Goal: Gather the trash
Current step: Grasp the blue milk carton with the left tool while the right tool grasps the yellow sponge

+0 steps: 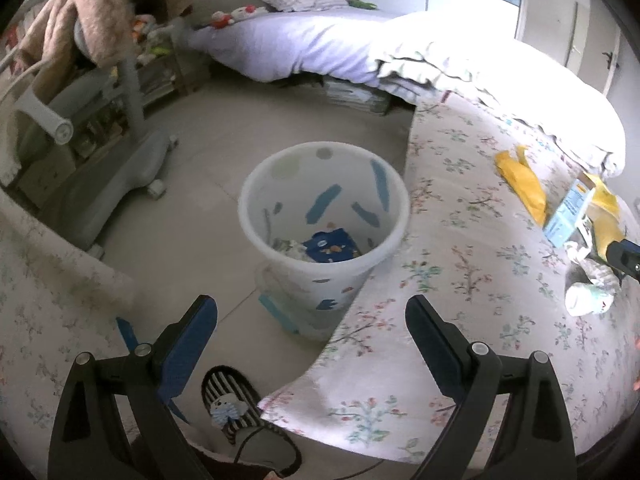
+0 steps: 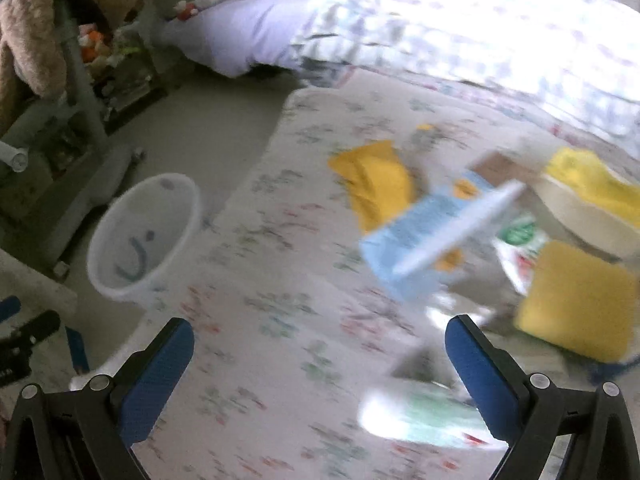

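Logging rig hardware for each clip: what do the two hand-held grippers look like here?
Both match: the left hand-held gripper and the right hand-held gripper have black angular linkage arms with round silver pivot pins, and two flat fingers faced with textured blue pads. No cables, markings, or sleeves are visible on either.

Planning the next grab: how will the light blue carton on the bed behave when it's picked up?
The light blue carton looks like thin cardboard with flat sides, so it is probably light and unlikely to roll. It may dent if squeezed hard. It lies on the soft floral bedsheet among other wrappers, so pushing could just slide it.
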A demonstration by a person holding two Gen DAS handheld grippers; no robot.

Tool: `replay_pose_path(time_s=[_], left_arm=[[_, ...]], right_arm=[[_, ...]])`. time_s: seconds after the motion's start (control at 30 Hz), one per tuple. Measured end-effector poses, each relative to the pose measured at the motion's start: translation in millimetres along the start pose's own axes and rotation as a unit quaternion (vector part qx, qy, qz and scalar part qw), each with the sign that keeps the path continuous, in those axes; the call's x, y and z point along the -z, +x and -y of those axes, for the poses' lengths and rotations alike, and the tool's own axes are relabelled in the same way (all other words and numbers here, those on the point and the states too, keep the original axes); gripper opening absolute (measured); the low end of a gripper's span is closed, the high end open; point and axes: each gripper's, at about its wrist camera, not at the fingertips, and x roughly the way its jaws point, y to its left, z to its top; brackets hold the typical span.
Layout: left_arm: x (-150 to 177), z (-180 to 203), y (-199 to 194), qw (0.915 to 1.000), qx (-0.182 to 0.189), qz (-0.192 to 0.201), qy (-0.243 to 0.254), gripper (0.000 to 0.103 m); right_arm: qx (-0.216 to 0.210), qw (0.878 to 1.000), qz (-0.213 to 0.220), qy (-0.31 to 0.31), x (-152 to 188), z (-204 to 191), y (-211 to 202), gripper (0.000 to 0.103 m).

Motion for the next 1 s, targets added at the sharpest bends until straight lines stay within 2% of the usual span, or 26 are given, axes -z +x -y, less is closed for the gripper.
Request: replay_pose_path(time_s=[0.23,0.37,0.47,0.57,0.73,0.9,1.0], left_arm=[[-6,33,-4,0.9997,0.012,0.004,0.018,0.097],[-6,50,-4,0.9994,0.018,0.001,0.029,0.097],[-7,60,0,0.9991,0.023,-0.007,0.034,0.097],[-9,69,4,0.9988,0.025,-0.011,0.041,0.097],[-20,88,15,0.9981,0.023,-0.016,0.054,0.097],[-32,106,25,0.9971,0.025,-0.024,0.068,0.097],[-40,121,30,0.9962,0.03,-0.026,0.077,0.097]], right_arm=[[0.048,0.999,0.004,0.003,10,49,-21,0.103],[0.052,0.998,-0.009,0.038,13,81,-25,0.103],[0.039,0.997,-0.017,0.07,5,104,-29,0.103],[0.053,0.996,-0.011,0.077,-2,118,-32,0.103],[0.063,0.993,-0.033,0.097,-8,136,-13,0.103],[0.048,0.989,-0.054,0.125,-14,145,11,0.103],[0.067,0.989,-0.066,0.118,-16,145,25,0.103]])
